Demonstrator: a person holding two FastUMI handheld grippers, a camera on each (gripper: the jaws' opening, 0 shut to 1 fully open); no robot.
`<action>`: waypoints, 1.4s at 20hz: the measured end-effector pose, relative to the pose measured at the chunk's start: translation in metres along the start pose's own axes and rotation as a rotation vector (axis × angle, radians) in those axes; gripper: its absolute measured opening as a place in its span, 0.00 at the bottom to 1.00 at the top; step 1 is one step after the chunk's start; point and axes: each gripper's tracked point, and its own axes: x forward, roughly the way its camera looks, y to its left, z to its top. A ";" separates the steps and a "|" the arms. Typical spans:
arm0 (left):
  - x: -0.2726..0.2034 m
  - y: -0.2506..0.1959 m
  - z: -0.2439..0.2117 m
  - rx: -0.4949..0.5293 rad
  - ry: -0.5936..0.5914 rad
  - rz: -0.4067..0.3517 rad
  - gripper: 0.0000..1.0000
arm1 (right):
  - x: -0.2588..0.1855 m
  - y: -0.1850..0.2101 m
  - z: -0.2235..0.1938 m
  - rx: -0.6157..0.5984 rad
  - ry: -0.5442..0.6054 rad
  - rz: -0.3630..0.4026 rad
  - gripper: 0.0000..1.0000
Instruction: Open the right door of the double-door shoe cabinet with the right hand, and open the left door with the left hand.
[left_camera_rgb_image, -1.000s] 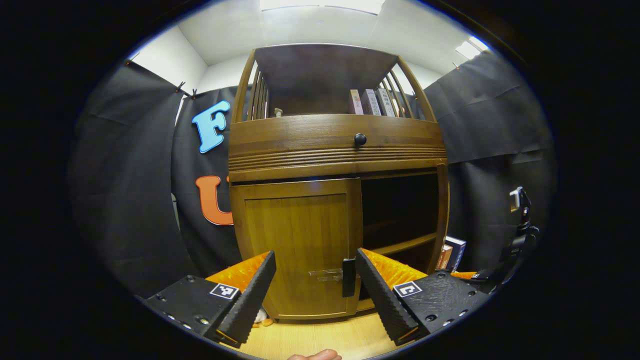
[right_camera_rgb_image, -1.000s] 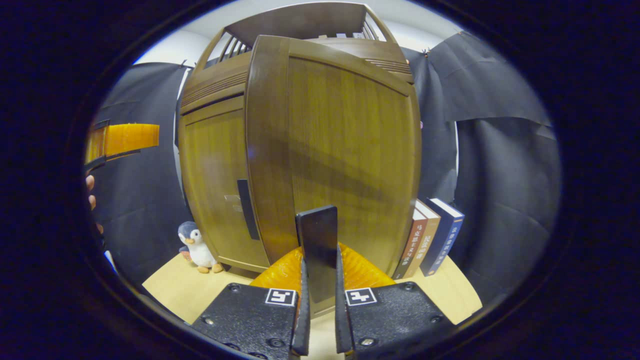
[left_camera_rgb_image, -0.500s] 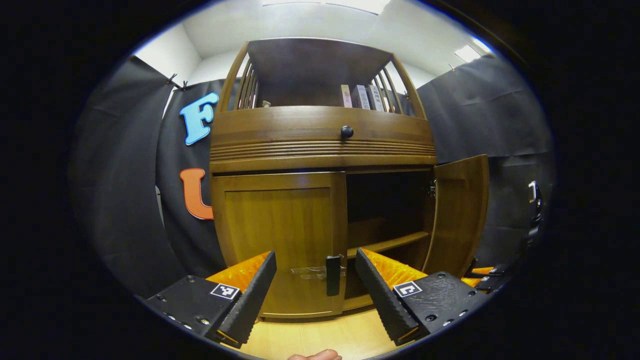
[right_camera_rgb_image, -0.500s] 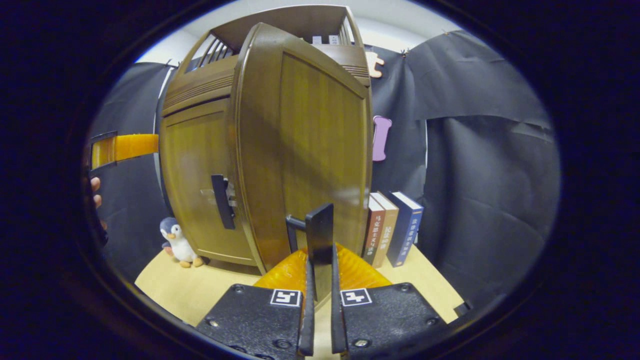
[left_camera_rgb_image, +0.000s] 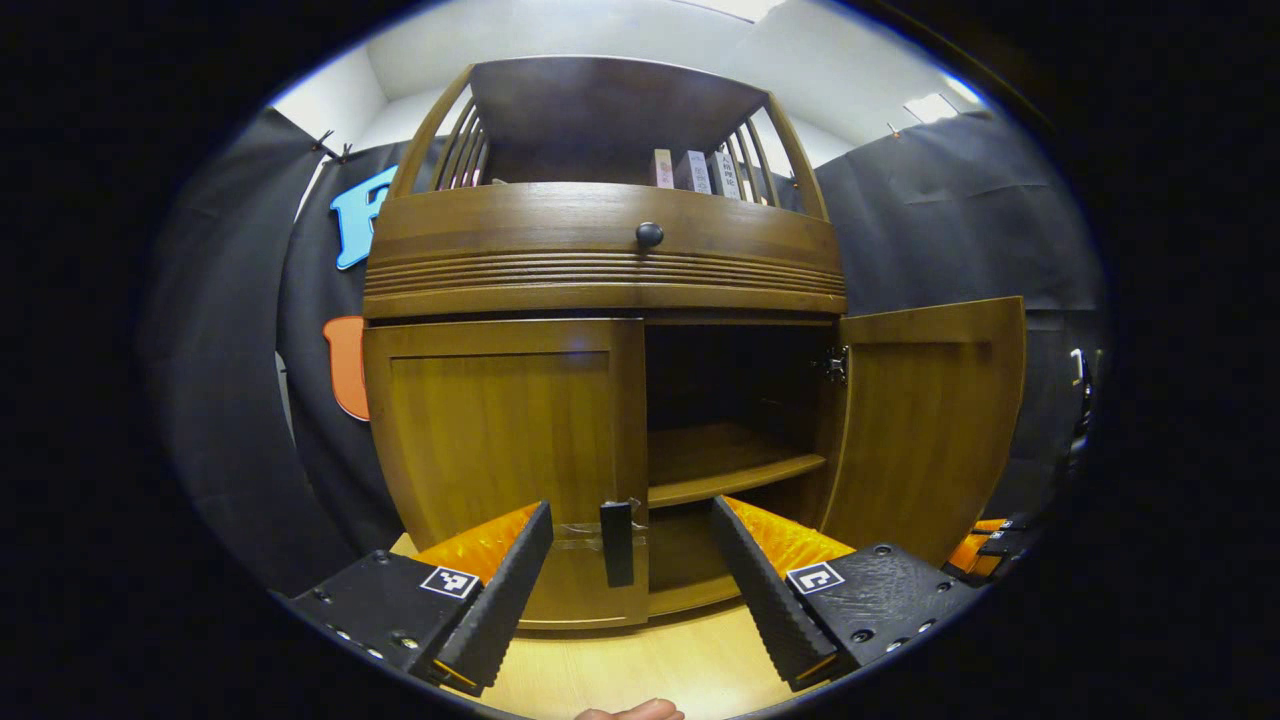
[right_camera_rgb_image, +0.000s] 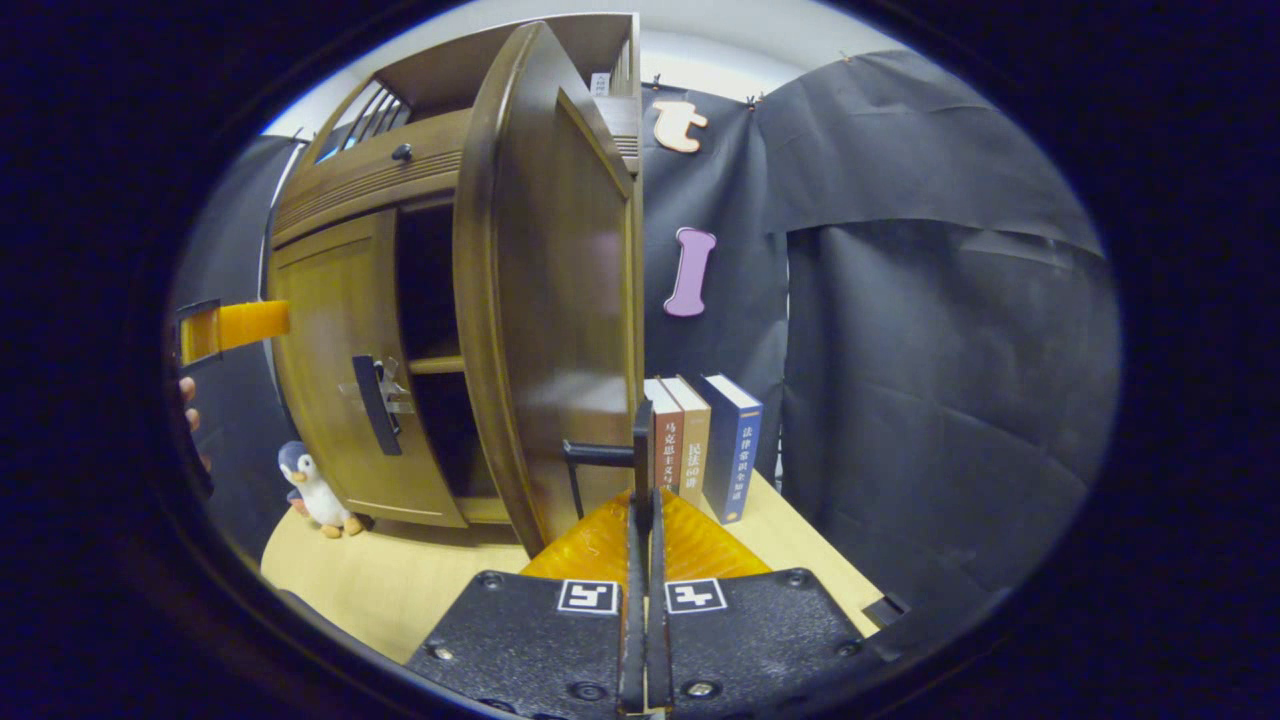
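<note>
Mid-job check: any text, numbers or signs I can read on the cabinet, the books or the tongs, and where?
Three books standing beside the shoe cabinet: printed spine characters, too small to read with certainty.
Top-shelf books: spine print too small to read.
Left tongs, and right tongs shut on the door handle: square patterned markers, no words.
Cabinet wood: no text.

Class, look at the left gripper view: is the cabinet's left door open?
No. The left door sits flush in its frame, its handle between the open left gripper fingers, untouched.
</note>
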 end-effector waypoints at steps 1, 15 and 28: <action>0.002 -0.004 0.000 0.001 0.001 -0.006 0.96 | -0.002 -0.005 -0.001 -0.015 -0.003 -0.007 0.04; 0.026 -0.034 -0.025 0.040 0.078 -0.039 0.96 | -0.006 -0.068 0.005 0.039 -0.030 -0.075 0.04; 0.074 -0.011 -0.058 0.001 0.148 -0.011 0.96 | -0.017 -0.098 0.033 0.013 -0.115 -0.167 0.04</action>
